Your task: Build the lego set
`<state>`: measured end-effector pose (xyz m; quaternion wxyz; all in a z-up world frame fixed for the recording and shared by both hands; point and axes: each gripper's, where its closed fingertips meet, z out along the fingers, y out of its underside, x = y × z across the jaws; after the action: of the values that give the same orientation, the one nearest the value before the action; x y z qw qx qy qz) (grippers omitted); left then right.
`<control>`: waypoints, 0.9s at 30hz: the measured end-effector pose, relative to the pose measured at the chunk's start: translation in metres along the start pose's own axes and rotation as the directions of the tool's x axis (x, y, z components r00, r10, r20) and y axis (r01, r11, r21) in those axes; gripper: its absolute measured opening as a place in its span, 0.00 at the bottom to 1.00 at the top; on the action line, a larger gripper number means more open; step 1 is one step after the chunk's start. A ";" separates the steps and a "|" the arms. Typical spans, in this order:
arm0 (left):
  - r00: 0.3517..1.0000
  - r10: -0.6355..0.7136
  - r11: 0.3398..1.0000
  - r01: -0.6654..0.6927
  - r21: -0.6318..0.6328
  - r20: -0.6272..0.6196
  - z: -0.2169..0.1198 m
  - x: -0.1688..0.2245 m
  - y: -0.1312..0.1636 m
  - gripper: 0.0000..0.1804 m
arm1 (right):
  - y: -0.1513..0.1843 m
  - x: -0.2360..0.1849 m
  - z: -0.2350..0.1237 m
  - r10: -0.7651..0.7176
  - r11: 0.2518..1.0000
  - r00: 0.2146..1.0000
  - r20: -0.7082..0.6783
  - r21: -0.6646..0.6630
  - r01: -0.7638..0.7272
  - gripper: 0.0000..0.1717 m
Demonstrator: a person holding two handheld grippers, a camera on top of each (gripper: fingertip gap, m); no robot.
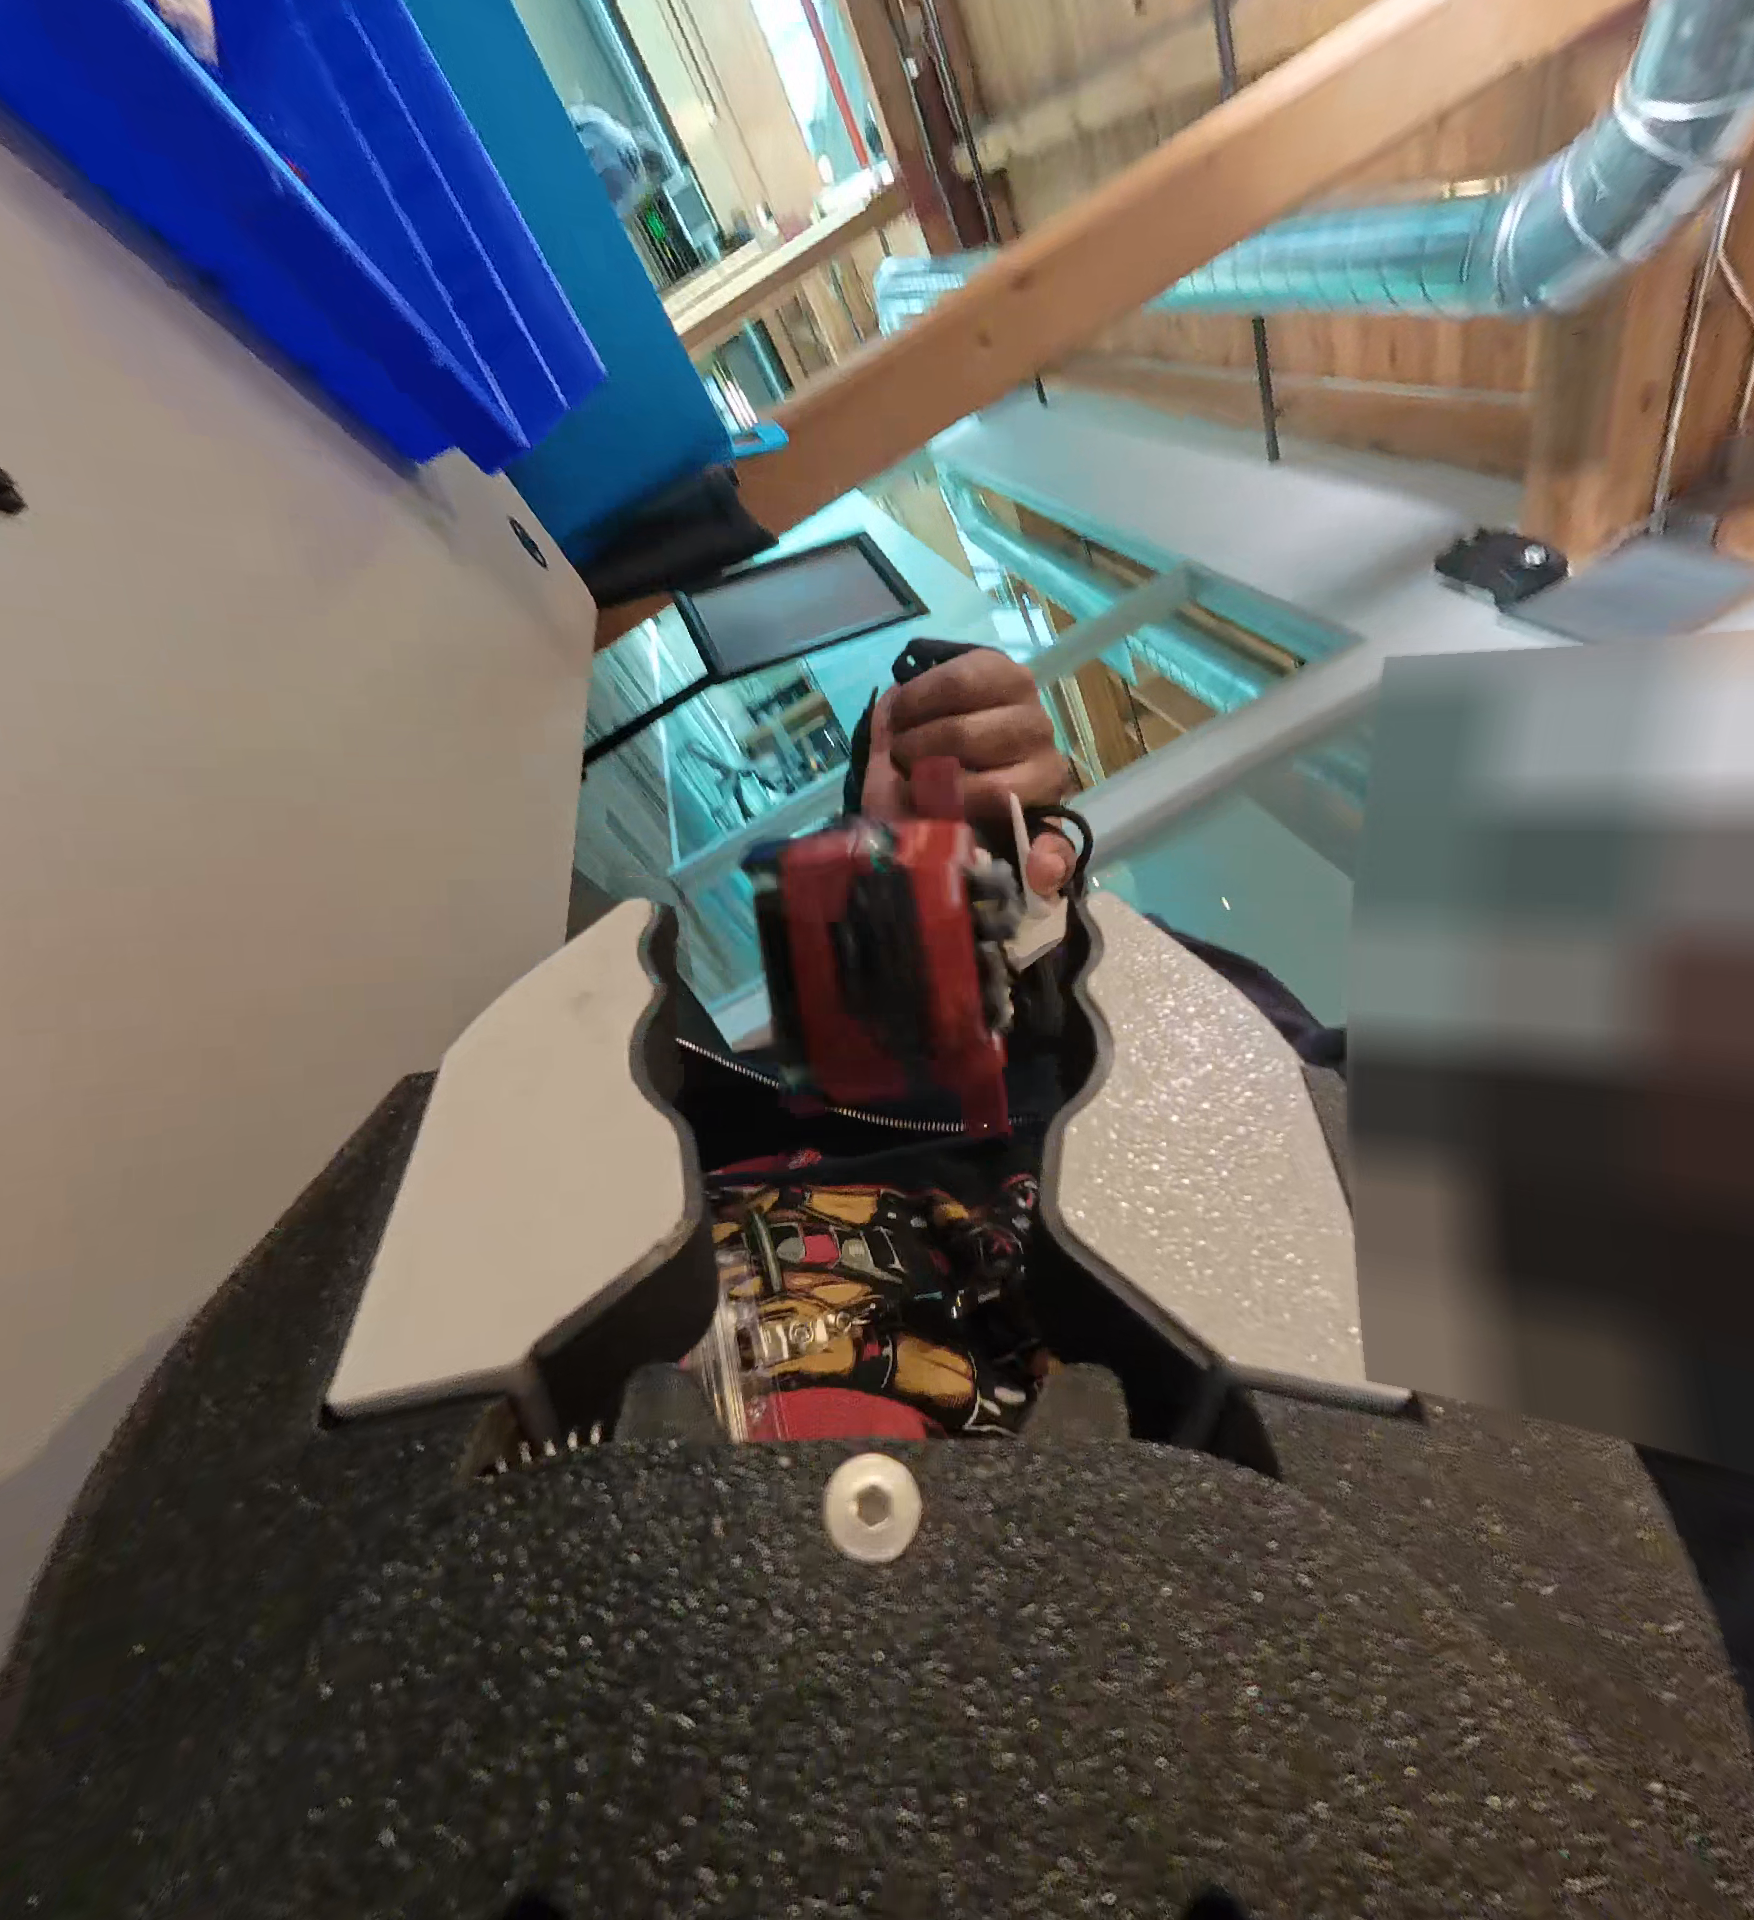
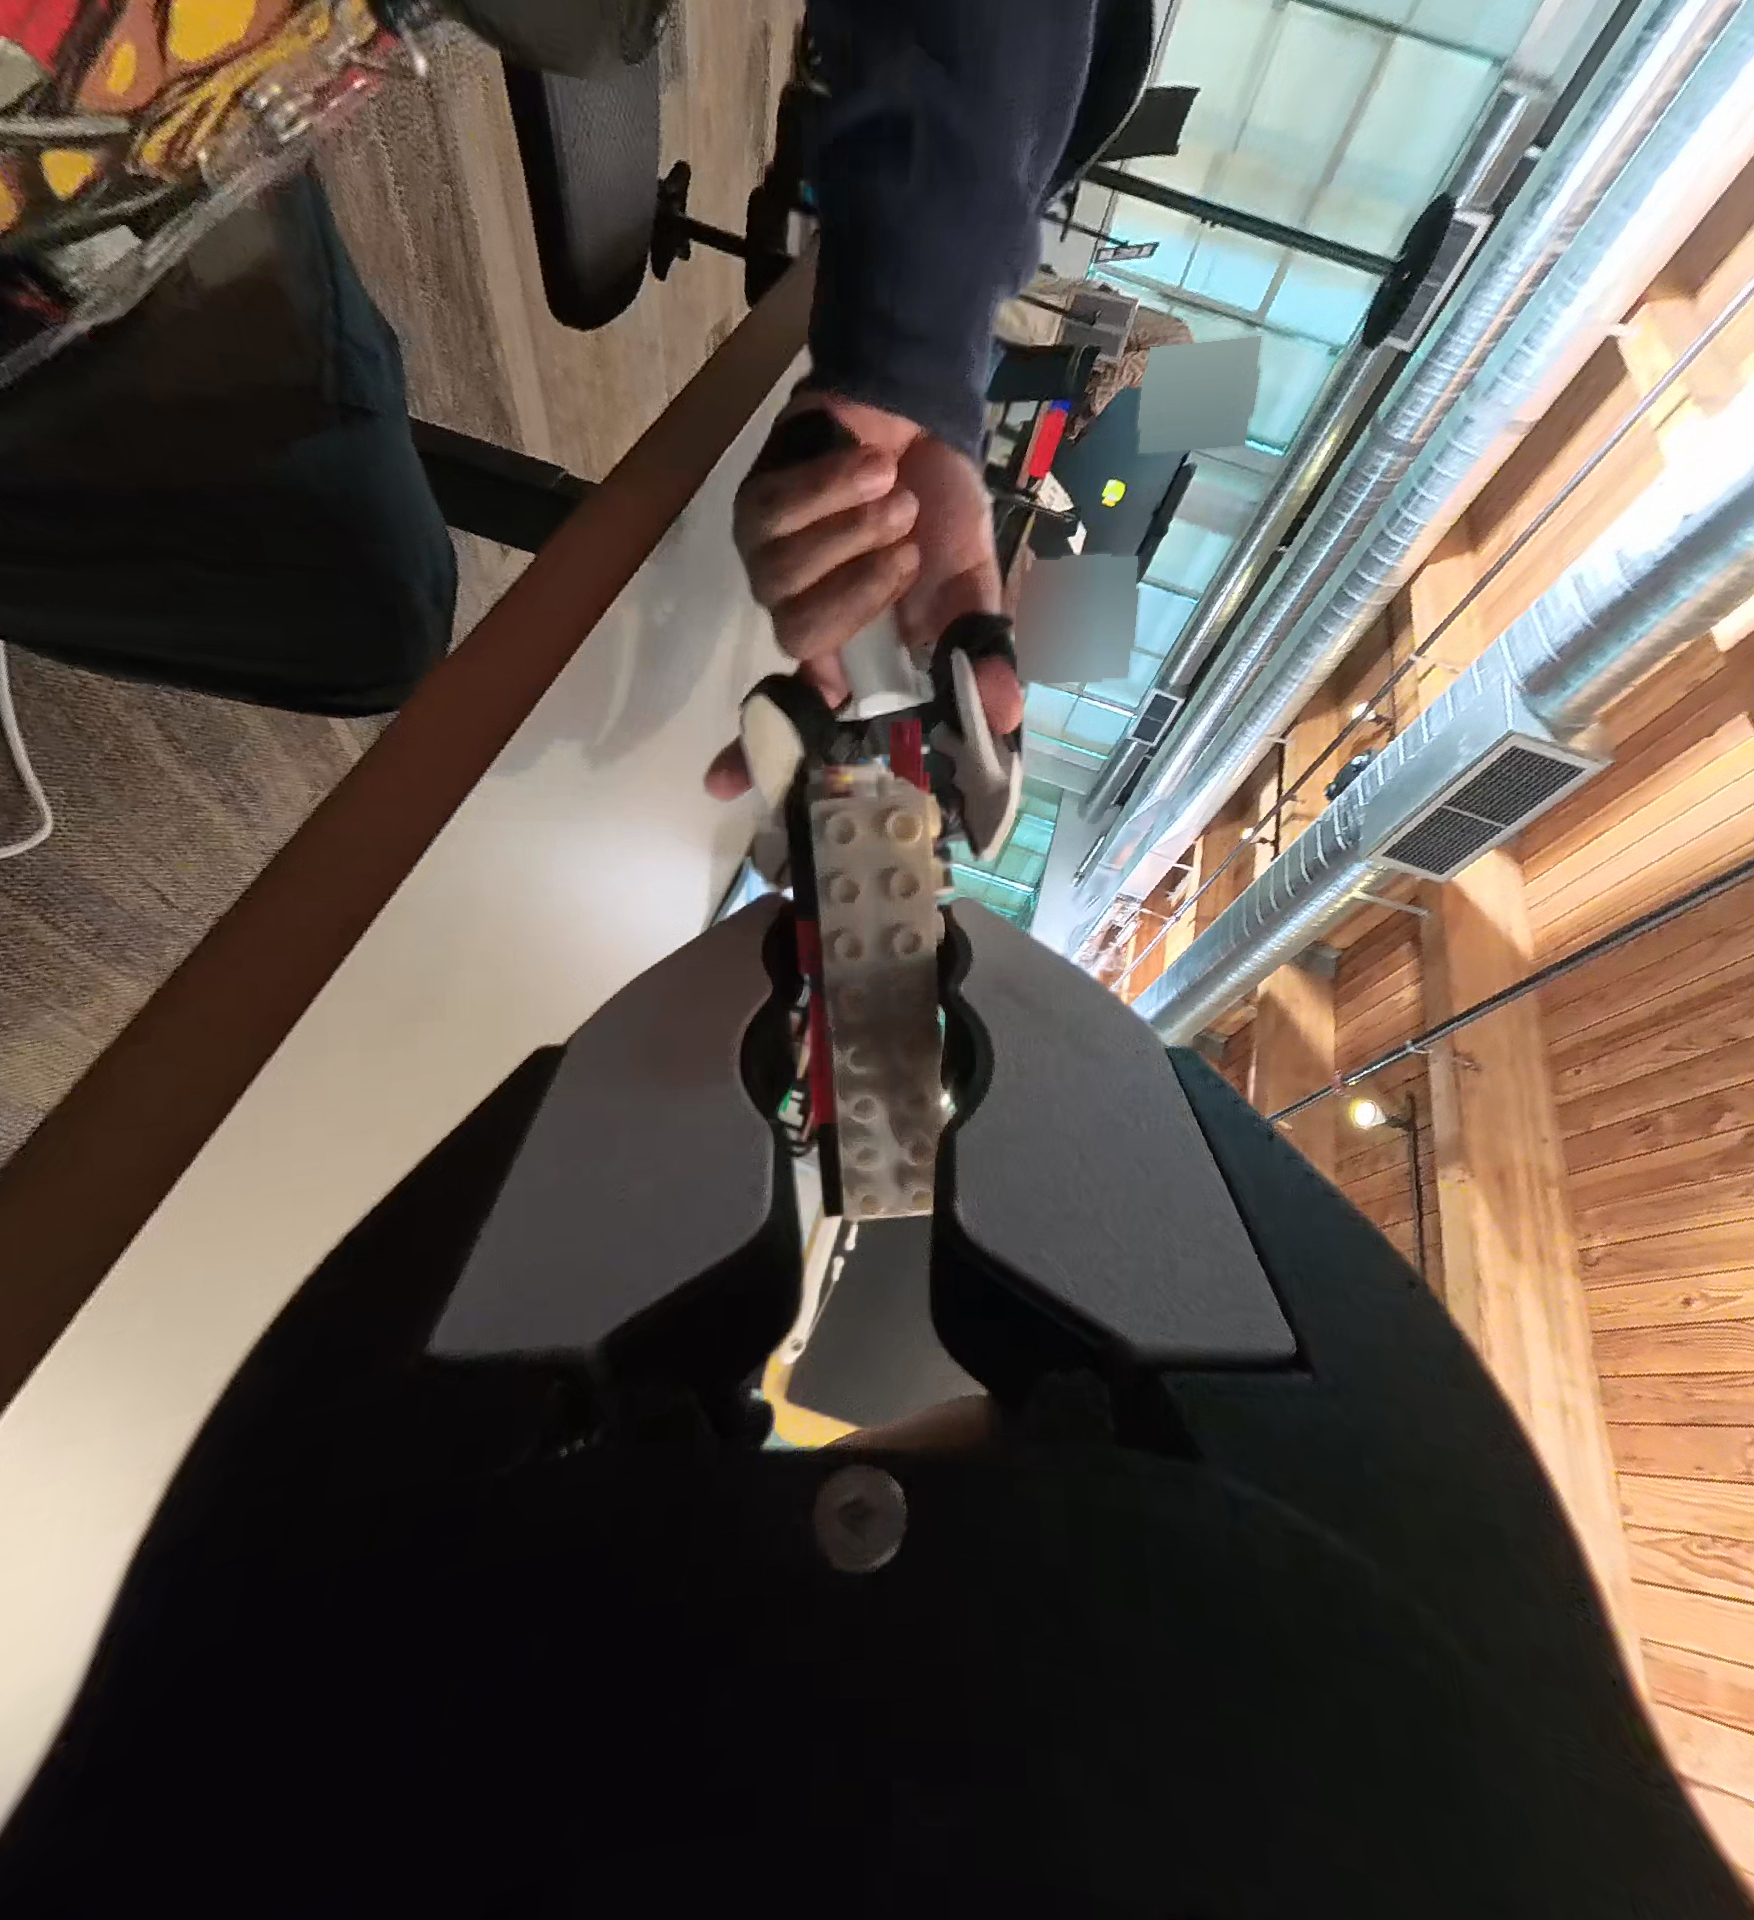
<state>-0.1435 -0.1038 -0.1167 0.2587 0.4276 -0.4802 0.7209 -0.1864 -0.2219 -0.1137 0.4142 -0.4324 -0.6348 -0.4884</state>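
Left of the right gripper's jaws runs a long, smooth white bench [image 2: 437, 997] with a brown edge. The right gripper [image 2: 868, 1023] has its matte grey jaws clamped on a studded brick assembly [image 2: 878, 997], a slab of pale grey plastic bricks backed by thin red and black plates, standing out beyond the jaw tips. The left gripper [image 1: 873, 997], grainy grey and speckled, has its jaws spread wide, and the red side of the assembly sits between them, blurred; I cannot tell whether they touch it. Beyond the assembly, a hand [image 2: 852, 540] grips the left gripper's handle.
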 end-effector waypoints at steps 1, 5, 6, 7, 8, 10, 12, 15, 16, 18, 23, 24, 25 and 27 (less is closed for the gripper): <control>1.000 -0.001 1.000 0.000 -0.030 -0.025 0.003 -0.001 0.001 0.41 | -0.001 0.001 0.001 -0.006 1.000 1.000 -0.006 0.000 0.006 0.14; 0.992 -0.013 0.996 0.001 -0.092 -0.122 0.007 0.004 0.005 0.43 | 0.001 0.002 0.004 0.033 0.999 0.999 -0.015 -0.005 -0.033 0.14; 0.991 -0.012 0.996 0.000 -0.086 -0.130 0.006 0.005 0.006 0.43 | 0.002 0.001 0.004 0.048 0.999 0.999 -0.017 -0.009 -0.049 0.14; 0.992 -0.016 0.997 0.006 -0.079 -0.129 0.005 0.004 0.007 0.43 | 0.003 0.000 0.005 0.055 0.998 0.998 -0.024 -0.014 -0.056 0.14; 0.991 -0.024 0.997 0.015 -0.072 -0.130 0.004 0.003 0.008 0.43 | 0.005 -0.001 0.006 0.057 0.998 0.998 -0.036 -0.021 -0.058 0.14; 0.989 -0.056 0.997 0.048 -0.058 -0.139 0.001 0.001 0.011 0.43 | 0.009 -0.003 0.008 0.061 0.998 0.997 -0.055 -0.021 -0.062 0.14; 0.984 -0.067 0.997 0.061 -0.041 -0.164 -0.002 0.005 0.010 0.43 | 0.012 -0.005 0.010 0.069 0.997 0.996 -0.058 -0.018 -0.070 0.14; 0.988 -0.047 0.995 0.034 -0.091 -0.150 0.001 0.005 0.017 0.43 | 0.015 -0.007 0.013 0.073 0.997 0.995 -0.066 -0.014 -0.074 0.14; 0.988 -0.046 0.994 0.031 -0.108 -0.146 0.003 0.005 0.019 0.42 | 0.016 -0.007 0.014 0.068 0.998 0.995 -0.069 -0.014 -0.069 0.14; 0.987 -0.054 0.990 0.034 -0.134 -0.151 0.005 0.004 0.021 0.42 | 0.018 -0.008 0.015 0.053 0.998 0.996 -0.074 -0.017 -0.054 0.14; 0.985 -0.045 0.987 0.018 -0.159 -0.167 0.007 0.003 0.016 0.41 | 0.021 -0.011 0.016 0.032 0.999 0.997 -0.069 -0.014 -0.033 0.14; 0.984 -0.047 0.986 0.018 -0.163 -0.175 0.007 0.002 0.014 0.41 | 0.023 -0.011 0.017 0.035 0.999 0.997 -0.071 -0.016 -0.037 0.14; 0.982 -0.047 0.986 0.017 -0.167 -0.181 0.007 0.002 0.013 0.41 | 0.024 -0.011 0.017 0.042 0.999 0.996 -0.073 -0.015 -0.044 0.14; 0.983 -0.048 0.984 0.016 -0.177 -0.178 0.008 0.001 0.012 0.39 | 0.026 -0.011 0.017 0.041 0.999 0.996 -0.074 -0.013 -0.042 0.14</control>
<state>-0.1501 -0.1154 -0.1204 0.3496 0.3435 -0.5089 0.7077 -0.1605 -0.2025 -0.1200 0.4442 -0.4300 -0.6066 -0.4999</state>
